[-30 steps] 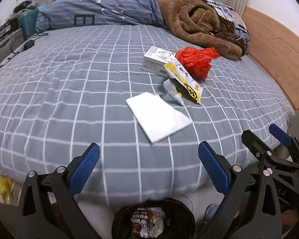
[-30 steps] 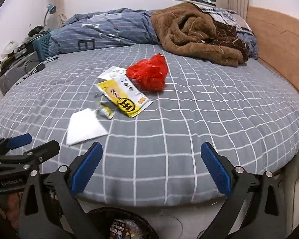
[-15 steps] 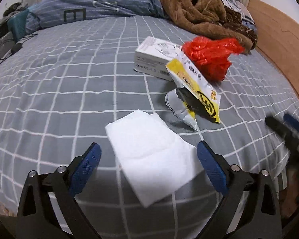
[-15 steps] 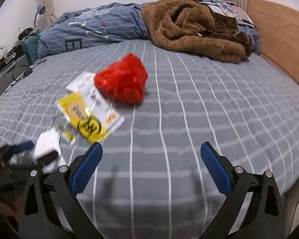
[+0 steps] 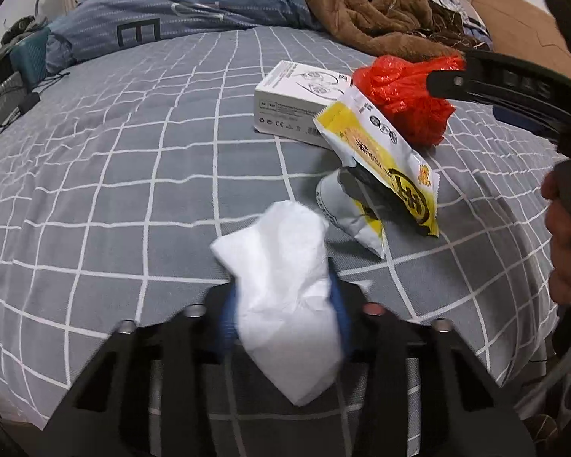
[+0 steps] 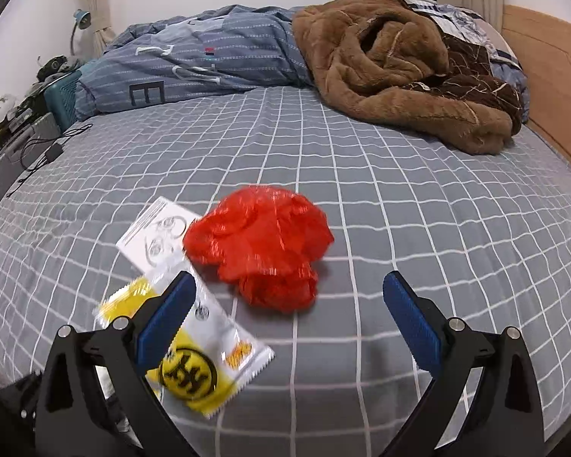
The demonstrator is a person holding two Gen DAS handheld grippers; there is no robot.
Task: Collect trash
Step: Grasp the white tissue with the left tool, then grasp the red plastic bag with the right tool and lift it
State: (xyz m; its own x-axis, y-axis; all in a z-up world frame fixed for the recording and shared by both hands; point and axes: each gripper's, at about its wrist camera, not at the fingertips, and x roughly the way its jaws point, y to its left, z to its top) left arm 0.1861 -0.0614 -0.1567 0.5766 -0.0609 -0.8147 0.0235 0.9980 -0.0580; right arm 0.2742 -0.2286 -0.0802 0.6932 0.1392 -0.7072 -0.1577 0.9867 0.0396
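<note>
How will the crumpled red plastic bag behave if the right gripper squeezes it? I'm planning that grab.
The crumpled red plastic bag looks thin and wrinkled, so it will probably collapse and flop rather than hold shape. It seems very light for its bulk, so a nudge may slide it across the grey checked bedsheet. The open right gripper should probably close fully.

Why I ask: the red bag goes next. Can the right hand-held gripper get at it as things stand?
Probably yes. The right hand-held gripper is open, and the red bag lies just ahead of it on the bed with nothing over it.
</note>
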